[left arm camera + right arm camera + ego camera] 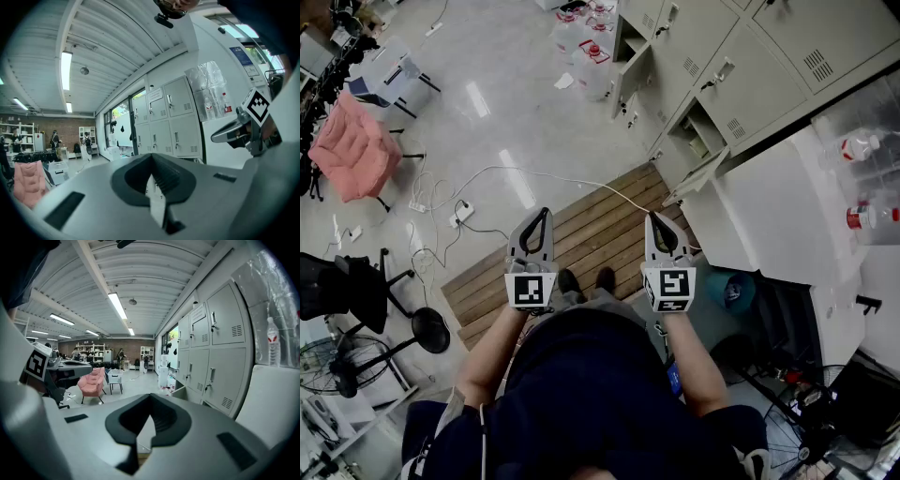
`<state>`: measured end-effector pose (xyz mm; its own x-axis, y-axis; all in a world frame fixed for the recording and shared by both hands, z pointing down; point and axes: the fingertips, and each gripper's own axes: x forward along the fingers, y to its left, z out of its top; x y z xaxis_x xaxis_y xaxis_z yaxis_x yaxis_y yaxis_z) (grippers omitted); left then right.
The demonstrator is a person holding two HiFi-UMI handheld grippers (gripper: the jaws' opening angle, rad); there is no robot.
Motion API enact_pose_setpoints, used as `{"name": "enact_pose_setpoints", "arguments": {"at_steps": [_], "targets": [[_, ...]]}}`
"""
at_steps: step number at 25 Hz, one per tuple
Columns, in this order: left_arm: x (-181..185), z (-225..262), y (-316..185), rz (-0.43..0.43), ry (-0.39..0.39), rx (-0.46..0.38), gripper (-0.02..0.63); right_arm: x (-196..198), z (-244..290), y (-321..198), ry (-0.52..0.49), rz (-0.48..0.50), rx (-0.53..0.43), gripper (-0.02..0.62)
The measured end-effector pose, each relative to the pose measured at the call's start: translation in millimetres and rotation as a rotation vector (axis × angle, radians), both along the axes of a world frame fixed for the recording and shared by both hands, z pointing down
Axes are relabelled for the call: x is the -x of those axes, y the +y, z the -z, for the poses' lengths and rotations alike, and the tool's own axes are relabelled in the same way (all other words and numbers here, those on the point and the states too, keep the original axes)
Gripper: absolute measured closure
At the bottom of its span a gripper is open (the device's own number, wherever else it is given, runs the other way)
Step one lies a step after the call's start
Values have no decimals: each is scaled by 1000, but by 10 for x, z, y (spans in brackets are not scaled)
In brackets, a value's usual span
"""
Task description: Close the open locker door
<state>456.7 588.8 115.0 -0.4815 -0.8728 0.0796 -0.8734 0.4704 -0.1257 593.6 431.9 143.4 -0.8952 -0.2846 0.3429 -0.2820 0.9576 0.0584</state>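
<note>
Grey lockers [741, 56] run along the upper right of the head view. One low locker [699, 134] stands open, its door [698, 178] swung out toward the wooden floor boards. A second open locker door [631, 82] shows farther along the row. Both grippers are held side by side in front of the person, well short of the lockers. My left gripper [544, 214] [151, 157] is shut with nothing in it. My right gripper [653, 217] [150, 397] has its tips together and is also empty. The locker row [213, 357] fills the right of the right gripper view.
A wooden pallet platform [581, 234] lies under the grippers, with a white cable [553, 178] and a power strip [461, 214] beside it. A white cabinet [769, 216] stands at right. Water jugs [581, 42], a pink chair [352, 145] and a black office chair [356, 291] are around.
</note>
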Motion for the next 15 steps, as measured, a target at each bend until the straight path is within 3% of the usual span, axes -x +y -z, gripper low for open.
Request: {"name": "enact_pose_setpoints", "arguments": {"at_steps": [15], "targets": [[21,-34,-37,-1,-9,10,601,17,-8,-28,6,-6,-3,600]]}}
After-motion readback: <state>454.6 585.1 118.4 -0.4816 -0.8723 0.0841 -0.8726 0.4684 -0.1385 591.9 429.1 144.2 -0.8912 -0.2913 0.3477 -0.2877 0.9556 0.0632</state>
